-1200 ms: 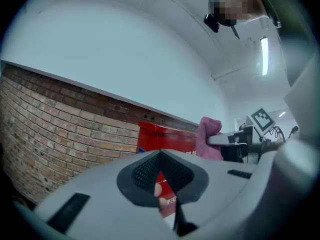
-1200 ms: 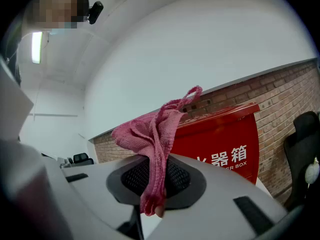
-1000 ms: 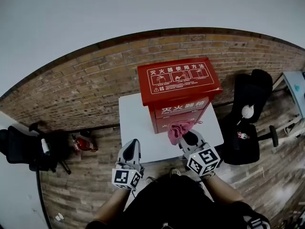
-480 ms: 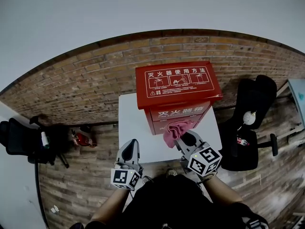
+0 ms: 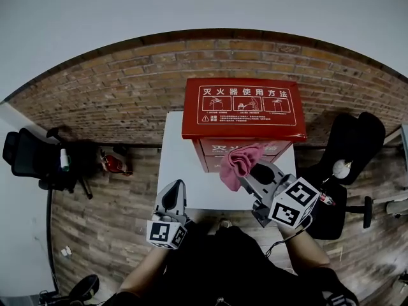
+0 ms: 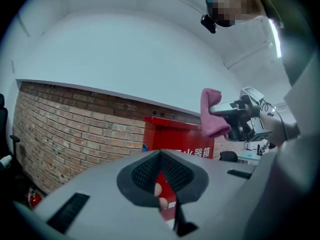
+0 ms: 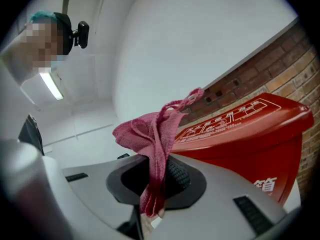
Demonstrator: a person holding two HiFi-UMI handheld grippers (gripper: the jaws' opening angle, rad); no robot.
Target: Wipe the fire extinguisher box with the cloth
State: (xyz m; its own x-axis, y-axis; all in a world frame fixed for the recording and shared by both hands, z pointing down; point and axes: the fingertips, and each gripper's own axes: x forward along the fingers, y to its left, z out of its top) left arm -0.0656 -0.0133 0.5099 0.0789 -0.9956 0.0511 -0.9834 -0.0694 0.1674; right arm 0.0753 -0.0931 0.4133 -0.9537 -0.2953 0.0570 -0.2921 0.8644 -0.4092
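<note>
The right gripper (image 5: pixel 254 173) is clenched on the cloth (image 5: pixel 237 161), the pink folds bunched above its jaws and a strand trailing down between them in the right gripper view (image 7: pixel 155 134). The cloth is held against the front of the red box (image 5: pixel 242 107), just under the overhanging lid and over the row of white characters; from the head view it seems to touch the front, though the contact itself is hard to make out. The box stands on a white table (image 5: pixel 182 174) in front of a brick wall (image 5: pixel 108 107). The left gripper (image 5: pixel 173 193) hangs well to the left of the box and below it, jaws closed on nothing. Compared with half a second ago, the cloth sits higher on the box front, having risen from below the characters to cover them, and the right gripper has lifted with it; the left gripper has barely moved.
</note>
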